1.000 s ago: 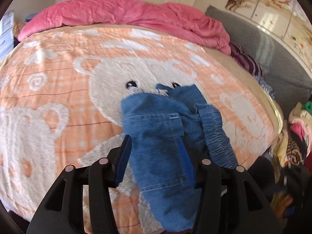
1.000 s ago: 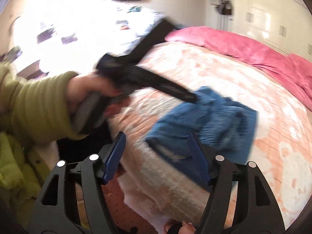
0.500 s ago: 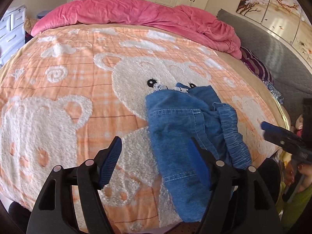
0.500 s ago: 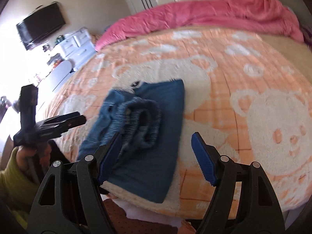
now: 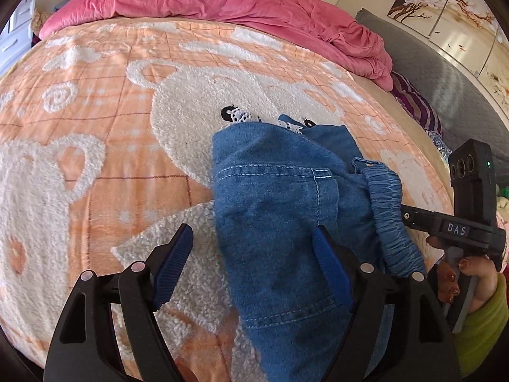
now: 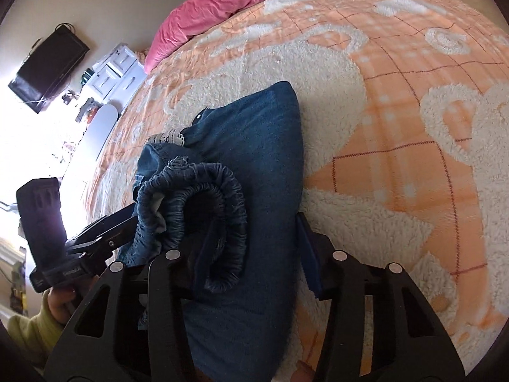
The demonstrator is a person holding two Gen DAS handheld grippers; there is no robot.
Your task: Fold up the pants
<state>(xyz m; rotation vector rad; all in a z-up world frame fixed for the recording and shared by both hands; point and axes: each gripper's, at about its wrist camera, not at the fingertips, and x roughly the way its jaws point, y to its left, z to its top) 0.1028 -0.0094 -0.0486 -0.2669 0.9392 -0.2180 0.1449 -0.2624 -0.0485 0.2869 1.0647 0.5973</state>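
The blue denim pants (image 5: pixel 280 191) lie in a folded bundle on the orange bear blanket (image 5: pixel 95 127), near the bed's front edge. My left gripper (image 5: pixel 253 265) is opening. Its right finger lies over the denim, its left finger over bare blanket, and neither pad presses the cloth. My right gripper (image 6: pixel 254 248) is closing around the bundle from the other side. The rolled elastic waistband (image 6: pixel 222 191) covers its left pad. The right pad (image 6: pixel 307 254) sits against the fold's edge. A hand (image 5: pixel 458 273) in a green sleeve holds the right gripper.
A crumpled pink duvet (image 5: pixel 222 3) lies across the far end of the bed. A grey padded surface (image 5: pixel 429 73) and striped cloth (image 5: pixel 413 102) flank one side. White drawers (image 6: pixel 117 70) and a wall TV (image 6: pixel 47 63) are on the other side.
My left gripper let go of the pants and opened, leaving them on the blanket. My right gripper swung across, rolled, dropped onto the bundle, and its jaws narrowed around it.
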